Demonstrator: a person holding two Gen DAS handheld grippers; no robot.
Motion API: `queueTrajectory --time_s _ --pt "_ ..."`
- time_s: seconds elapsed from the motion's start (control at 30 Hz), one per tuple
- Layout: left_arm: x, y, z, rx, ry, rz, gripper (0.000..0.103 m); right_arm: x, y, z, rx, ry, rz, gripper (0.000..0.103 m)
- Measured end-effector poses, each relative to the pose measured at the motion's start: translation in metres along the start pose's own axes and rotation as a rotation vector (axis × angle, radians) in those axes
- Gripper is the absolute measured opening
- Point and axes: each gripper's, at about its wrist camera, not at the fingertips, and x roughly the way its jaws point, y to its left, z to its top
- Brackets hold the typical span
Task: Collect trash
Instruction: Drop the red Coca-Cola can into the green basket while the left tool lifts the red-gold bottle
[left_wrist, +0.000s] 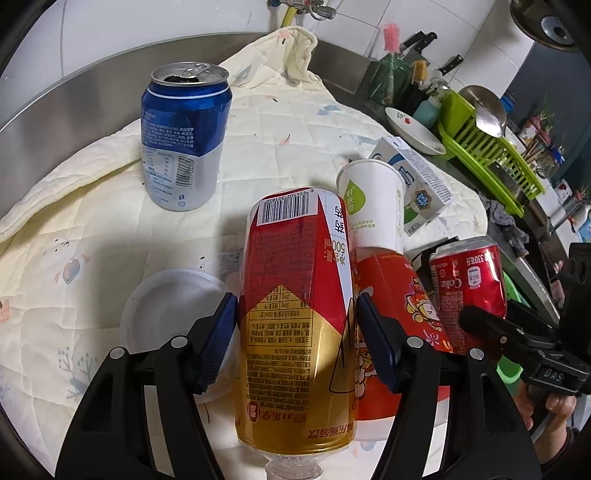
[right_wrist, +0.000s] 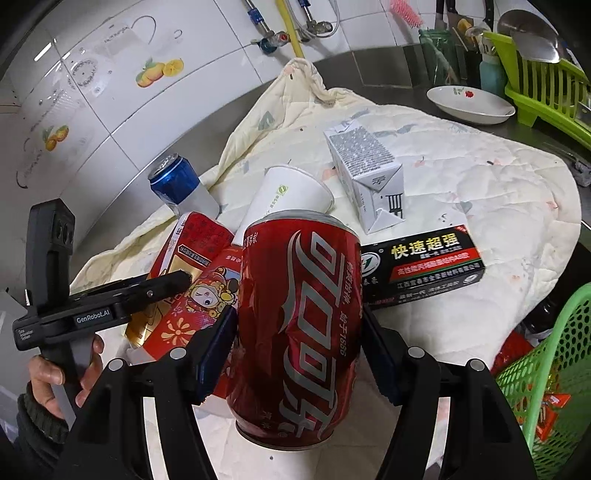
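My left gripper (left_wrist: 295, 332) is shut on a red and gold plastic bottle (left_wrist: 295, 314), its cap end toward me. My right gripper (right_wrist: 297, 336) is shut on a dented red Coke can (right_wrist: 299, 325); the can also shows in the left wrist view (left_wrist: 467, 280). On the cream quilt (left_wrist: 92, 229) lie a blue can (left_wrist: 184, 136), a white paper cup (left_wrist: 373, 199) stacked in a red paper cup (left_wrist: 402, 306), a white milk carton (right_wrist: 364, 177), a black box (right_wrist: 421, 266) and a white lid (left_wrist: 173, 299).
A green mesh basket (right_wrist: 550, 369) with wrappers stands at the right. A green dish rack (left_wrist: 487, 147), a white plate (right_wrist: 469, 99), knives and brushes stand at the back right. A steel backsplash and tiled wall with taps lie behind.
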Motion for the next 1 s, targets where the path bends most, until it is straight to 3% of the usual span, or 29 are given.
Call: queueTrajectory --time_s 0.63,1.0 --pt "-0.086 -0.03 0.013 0.056 -0.163 -0.036 0.063 -0.069 -0.046 -0.016 0.051 -0.11 -0.057 0.064" --pt "-0.126 -0.076 0.03 0.106 -0.256 -0.108 0.063 -0.125 -0.119 -0.042 0.108 -0.162 -0.256 0.064"
